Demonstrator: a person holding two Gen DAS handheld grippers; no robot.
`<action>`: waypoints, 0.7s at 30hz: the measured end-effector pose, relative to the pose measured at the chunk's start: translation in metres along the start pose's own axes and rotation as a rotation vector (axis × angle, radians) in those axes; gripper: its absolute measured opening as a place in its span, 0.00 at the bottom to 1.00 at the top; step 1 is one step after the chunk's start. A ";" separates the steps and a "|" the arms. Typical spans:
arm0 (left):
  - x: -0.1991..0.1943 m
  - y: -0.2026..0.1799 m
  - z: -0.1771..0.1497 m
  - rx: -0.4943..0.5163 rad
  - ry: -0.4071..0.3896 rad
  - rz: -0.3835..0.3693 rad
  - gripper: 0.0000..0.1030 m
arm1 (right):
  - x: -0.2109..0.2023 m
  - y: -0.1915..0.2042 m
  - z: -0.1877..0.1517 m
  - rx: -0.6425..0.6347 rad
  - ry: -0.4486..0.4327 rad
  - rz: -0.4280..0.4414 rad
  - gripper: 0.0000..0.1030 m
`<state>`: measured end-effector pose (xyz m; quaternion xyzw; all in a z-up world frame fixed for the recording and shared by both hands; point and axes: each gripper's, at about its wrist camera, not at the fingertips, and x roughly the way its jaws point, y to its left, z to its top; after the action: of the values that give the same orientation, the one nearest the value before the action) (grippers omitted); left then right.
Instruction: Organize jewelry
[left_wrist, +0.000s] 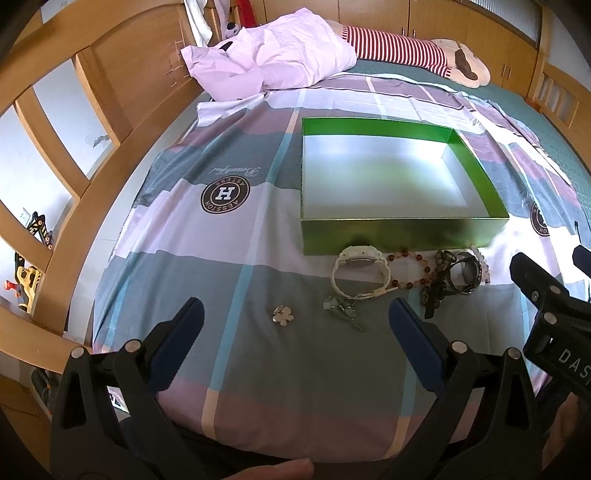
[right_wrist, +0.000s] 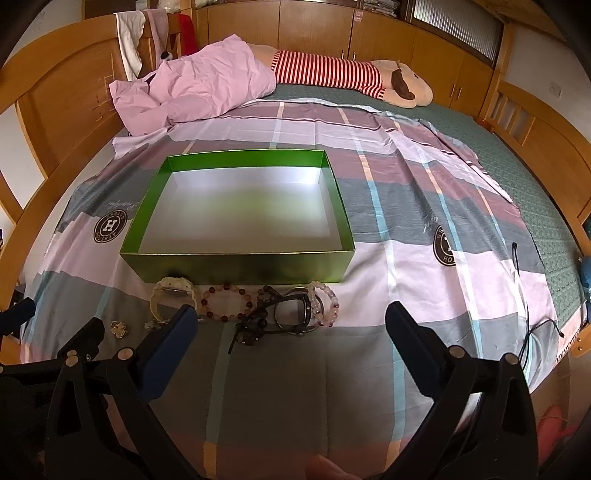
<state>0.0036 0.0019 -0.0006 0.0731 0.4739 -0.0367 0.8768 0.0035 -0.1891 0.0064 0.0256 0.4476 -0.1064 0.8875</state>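
Observation:
An empty green box with a silver floor sits on the plaid bedsheet. Along its near wall lie a white watch, a reddish bead bracelet, a dark bead string, a dark watch and a pale bead bracelet. Closer to me lie a silver flower brooch and a small silver charm. My left gripper hovers open just short of the brooch and charm. My right gripper hangs open near the dark watch.
A pink pillowcase and a striped plush toy lie at the bed's far end. Wooden bed rails curve along both sides. A thin black cord lies on the sheet at the right.

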 end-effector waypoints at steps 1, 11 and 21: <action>0.000 0.000 0.000 0.000 0.000 0.000 0.96 | 0.000 0.000 0.000 0.000 0.000 0.000 0.97; 0.003 0.001 -0.002 0.004 0.010 -0.001 0.96 | 0.003 0.001 -0.001 0.011 0.011 0.008 0.97; 0.006 -0.003 -0.003 0.015 0.021 0.004 0.96 | 0.005 0.000 -0.002 0.017 0.016 0.016 0.97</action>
<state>0.0037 -0.0003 -0.0076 0.0810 0.4826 -0.0376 0.8713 0.0045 -0.1893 0.0014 0.0377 0.4534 -0.1028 0.8846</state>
